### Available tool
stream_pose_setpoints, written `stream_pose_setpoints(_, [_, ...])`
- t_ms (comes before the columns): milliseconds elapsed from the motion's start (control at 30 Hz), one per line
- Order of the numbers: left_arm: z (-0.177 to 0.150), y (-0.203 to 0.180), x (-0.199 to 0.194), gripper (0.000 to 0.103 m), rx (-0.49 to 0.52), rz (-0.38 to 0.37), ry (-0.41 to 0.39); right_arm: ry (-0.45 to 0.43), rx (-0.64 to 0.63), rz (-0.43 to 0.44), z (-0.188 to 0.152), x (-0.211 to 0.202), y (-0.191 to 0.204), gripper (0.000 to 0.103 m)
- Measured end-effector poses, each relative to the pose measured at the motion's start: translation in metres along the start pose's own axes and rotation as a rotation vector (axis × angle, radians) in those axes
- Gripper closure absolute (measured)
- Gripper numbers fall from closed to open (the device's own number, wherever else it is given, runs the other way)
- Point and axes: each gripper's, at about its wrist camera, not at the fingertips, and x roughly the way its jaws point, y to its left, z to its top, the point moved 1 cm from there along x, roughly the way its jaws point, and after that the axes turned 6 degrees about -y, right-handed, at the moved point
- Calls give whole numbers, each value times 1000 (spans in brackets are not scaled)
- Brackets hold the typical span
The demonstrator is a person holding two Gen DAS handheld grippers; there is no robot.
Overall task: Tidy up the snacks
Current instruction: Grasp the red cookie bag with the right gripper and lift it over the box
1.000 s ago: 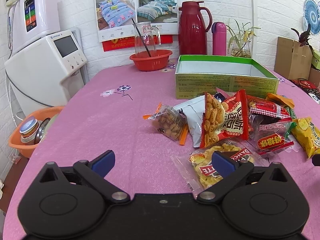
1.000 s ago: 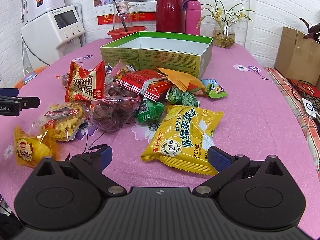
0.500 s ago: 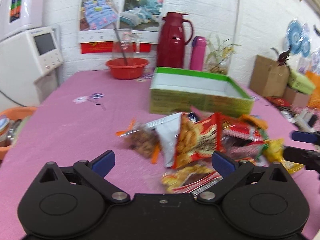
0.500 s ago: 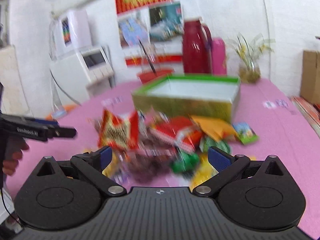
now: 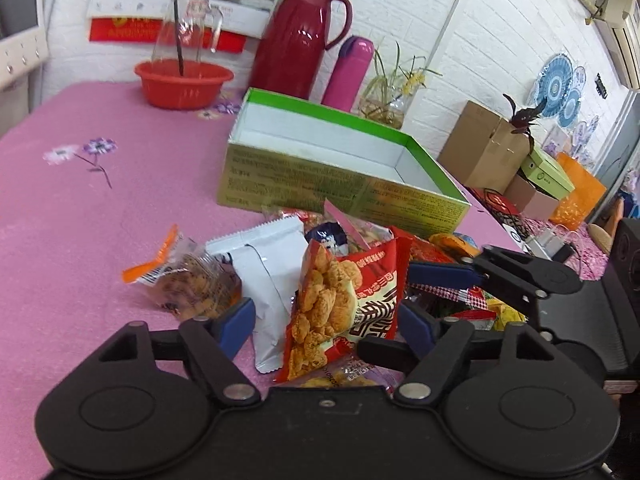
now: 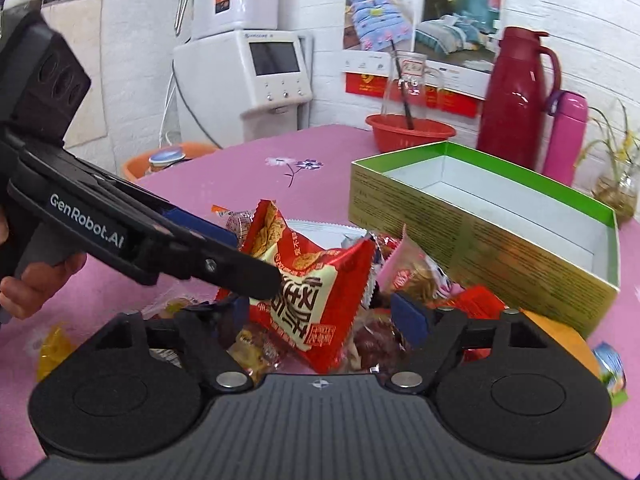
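Two grippers: both converge on the red snack packet [image 5: 344, 304] — standing atop the heap.
Left gripper [image 5: 324, 320]: fingers closing, packet between them, not visibly pinched.
Right gripper [image 6: 324, 316]: fingers spread, straddling the same packet.
Green box [image 6: 472, 224]: empty, just behind the heap — probably the snacks' destination.

My left hand-held gripper [image 5: 324, 320] and my right hand-held gripper [image 6: 324, 320] are matte black, with blue finger pads, silver pivot screws and, I think, white "GenRobot.AI" lettering.
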Motion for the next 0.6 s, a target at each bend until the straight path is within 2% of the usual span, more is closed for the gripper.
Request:
stream_pose_setpoints(33, [0,3,4,71,-11,-18,16,8,-10,6,0,4,1,0])
stream_pose_setpoints(67, [0,7,7,75,-36,-51,26,19,-18,15,-1,7,2,0])
stream_pose_setpoints(133, [1,11,9,81,-83,-66,36,25,-51,9,-4,11,6,17])
stream_pose_setpoints(200, [3,10,6,84,-78,-61,28,21,-80,-20,-4,7,11,26])
stream_pose_setpoints(400, [20,-14,-16,85,-5,-83,-40,-46,-87,-47,6,-19,13,29])
stream_pose_setpoints(600, [70,-44,-17,85,91,-108,-158,-175,-96,-114,40,-33,-12,29])
